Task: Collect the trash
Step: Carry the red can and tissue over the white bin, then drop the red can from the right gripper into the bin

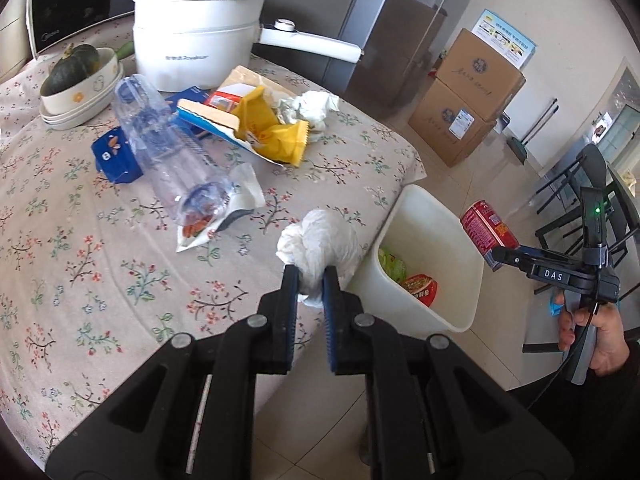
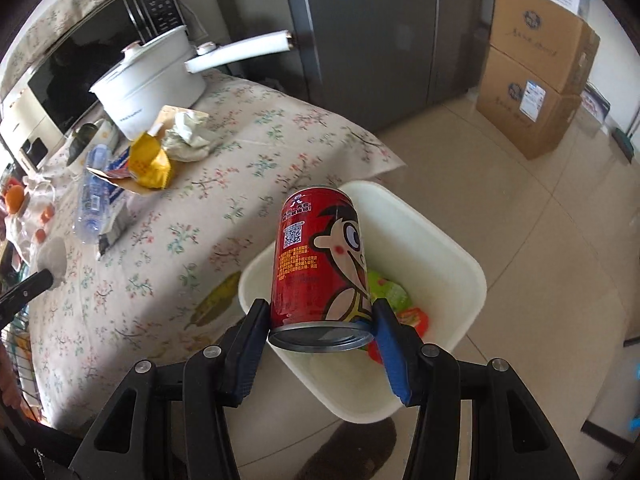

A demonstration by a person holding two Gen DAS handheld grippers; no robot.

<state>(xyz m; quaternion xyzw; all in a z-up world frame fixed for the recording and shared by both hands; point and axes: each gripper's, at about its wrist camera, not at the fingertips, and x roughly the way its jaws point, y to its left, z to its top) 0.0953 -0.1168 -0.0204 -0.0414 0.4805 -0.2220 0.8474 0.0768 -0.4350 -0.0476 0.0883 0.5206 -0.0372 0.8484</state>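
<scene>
Red cartoon can [image 2: 318, 268] tilted above white bin [image 2: 452, 256], crumpled white wad [image 1: 318, 246] over table edge

The bin [image 2: 460, 264] mouth gapes unobstructed (wrappers low inside), table edge [image 2: 224, 280] hugging its left.

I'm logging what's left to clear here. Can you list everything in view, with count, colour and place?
Tissue wad: 1, white, in left tool.
Can: 1, red, in right tool, over bin.
Bin: 1, cream, on floor beside table, wrappers inside.
Plastic bottle: 1, clear, lying on table.
Snack bag: 1, yellow, table.
Crumpled paper: 1, whitish, table.
Pot: 1, white, table rear.
Cardboard boxes: 2, brown, stacked on floor.
Left tool: black, shut.
Right tool: black, shut.
</scene>
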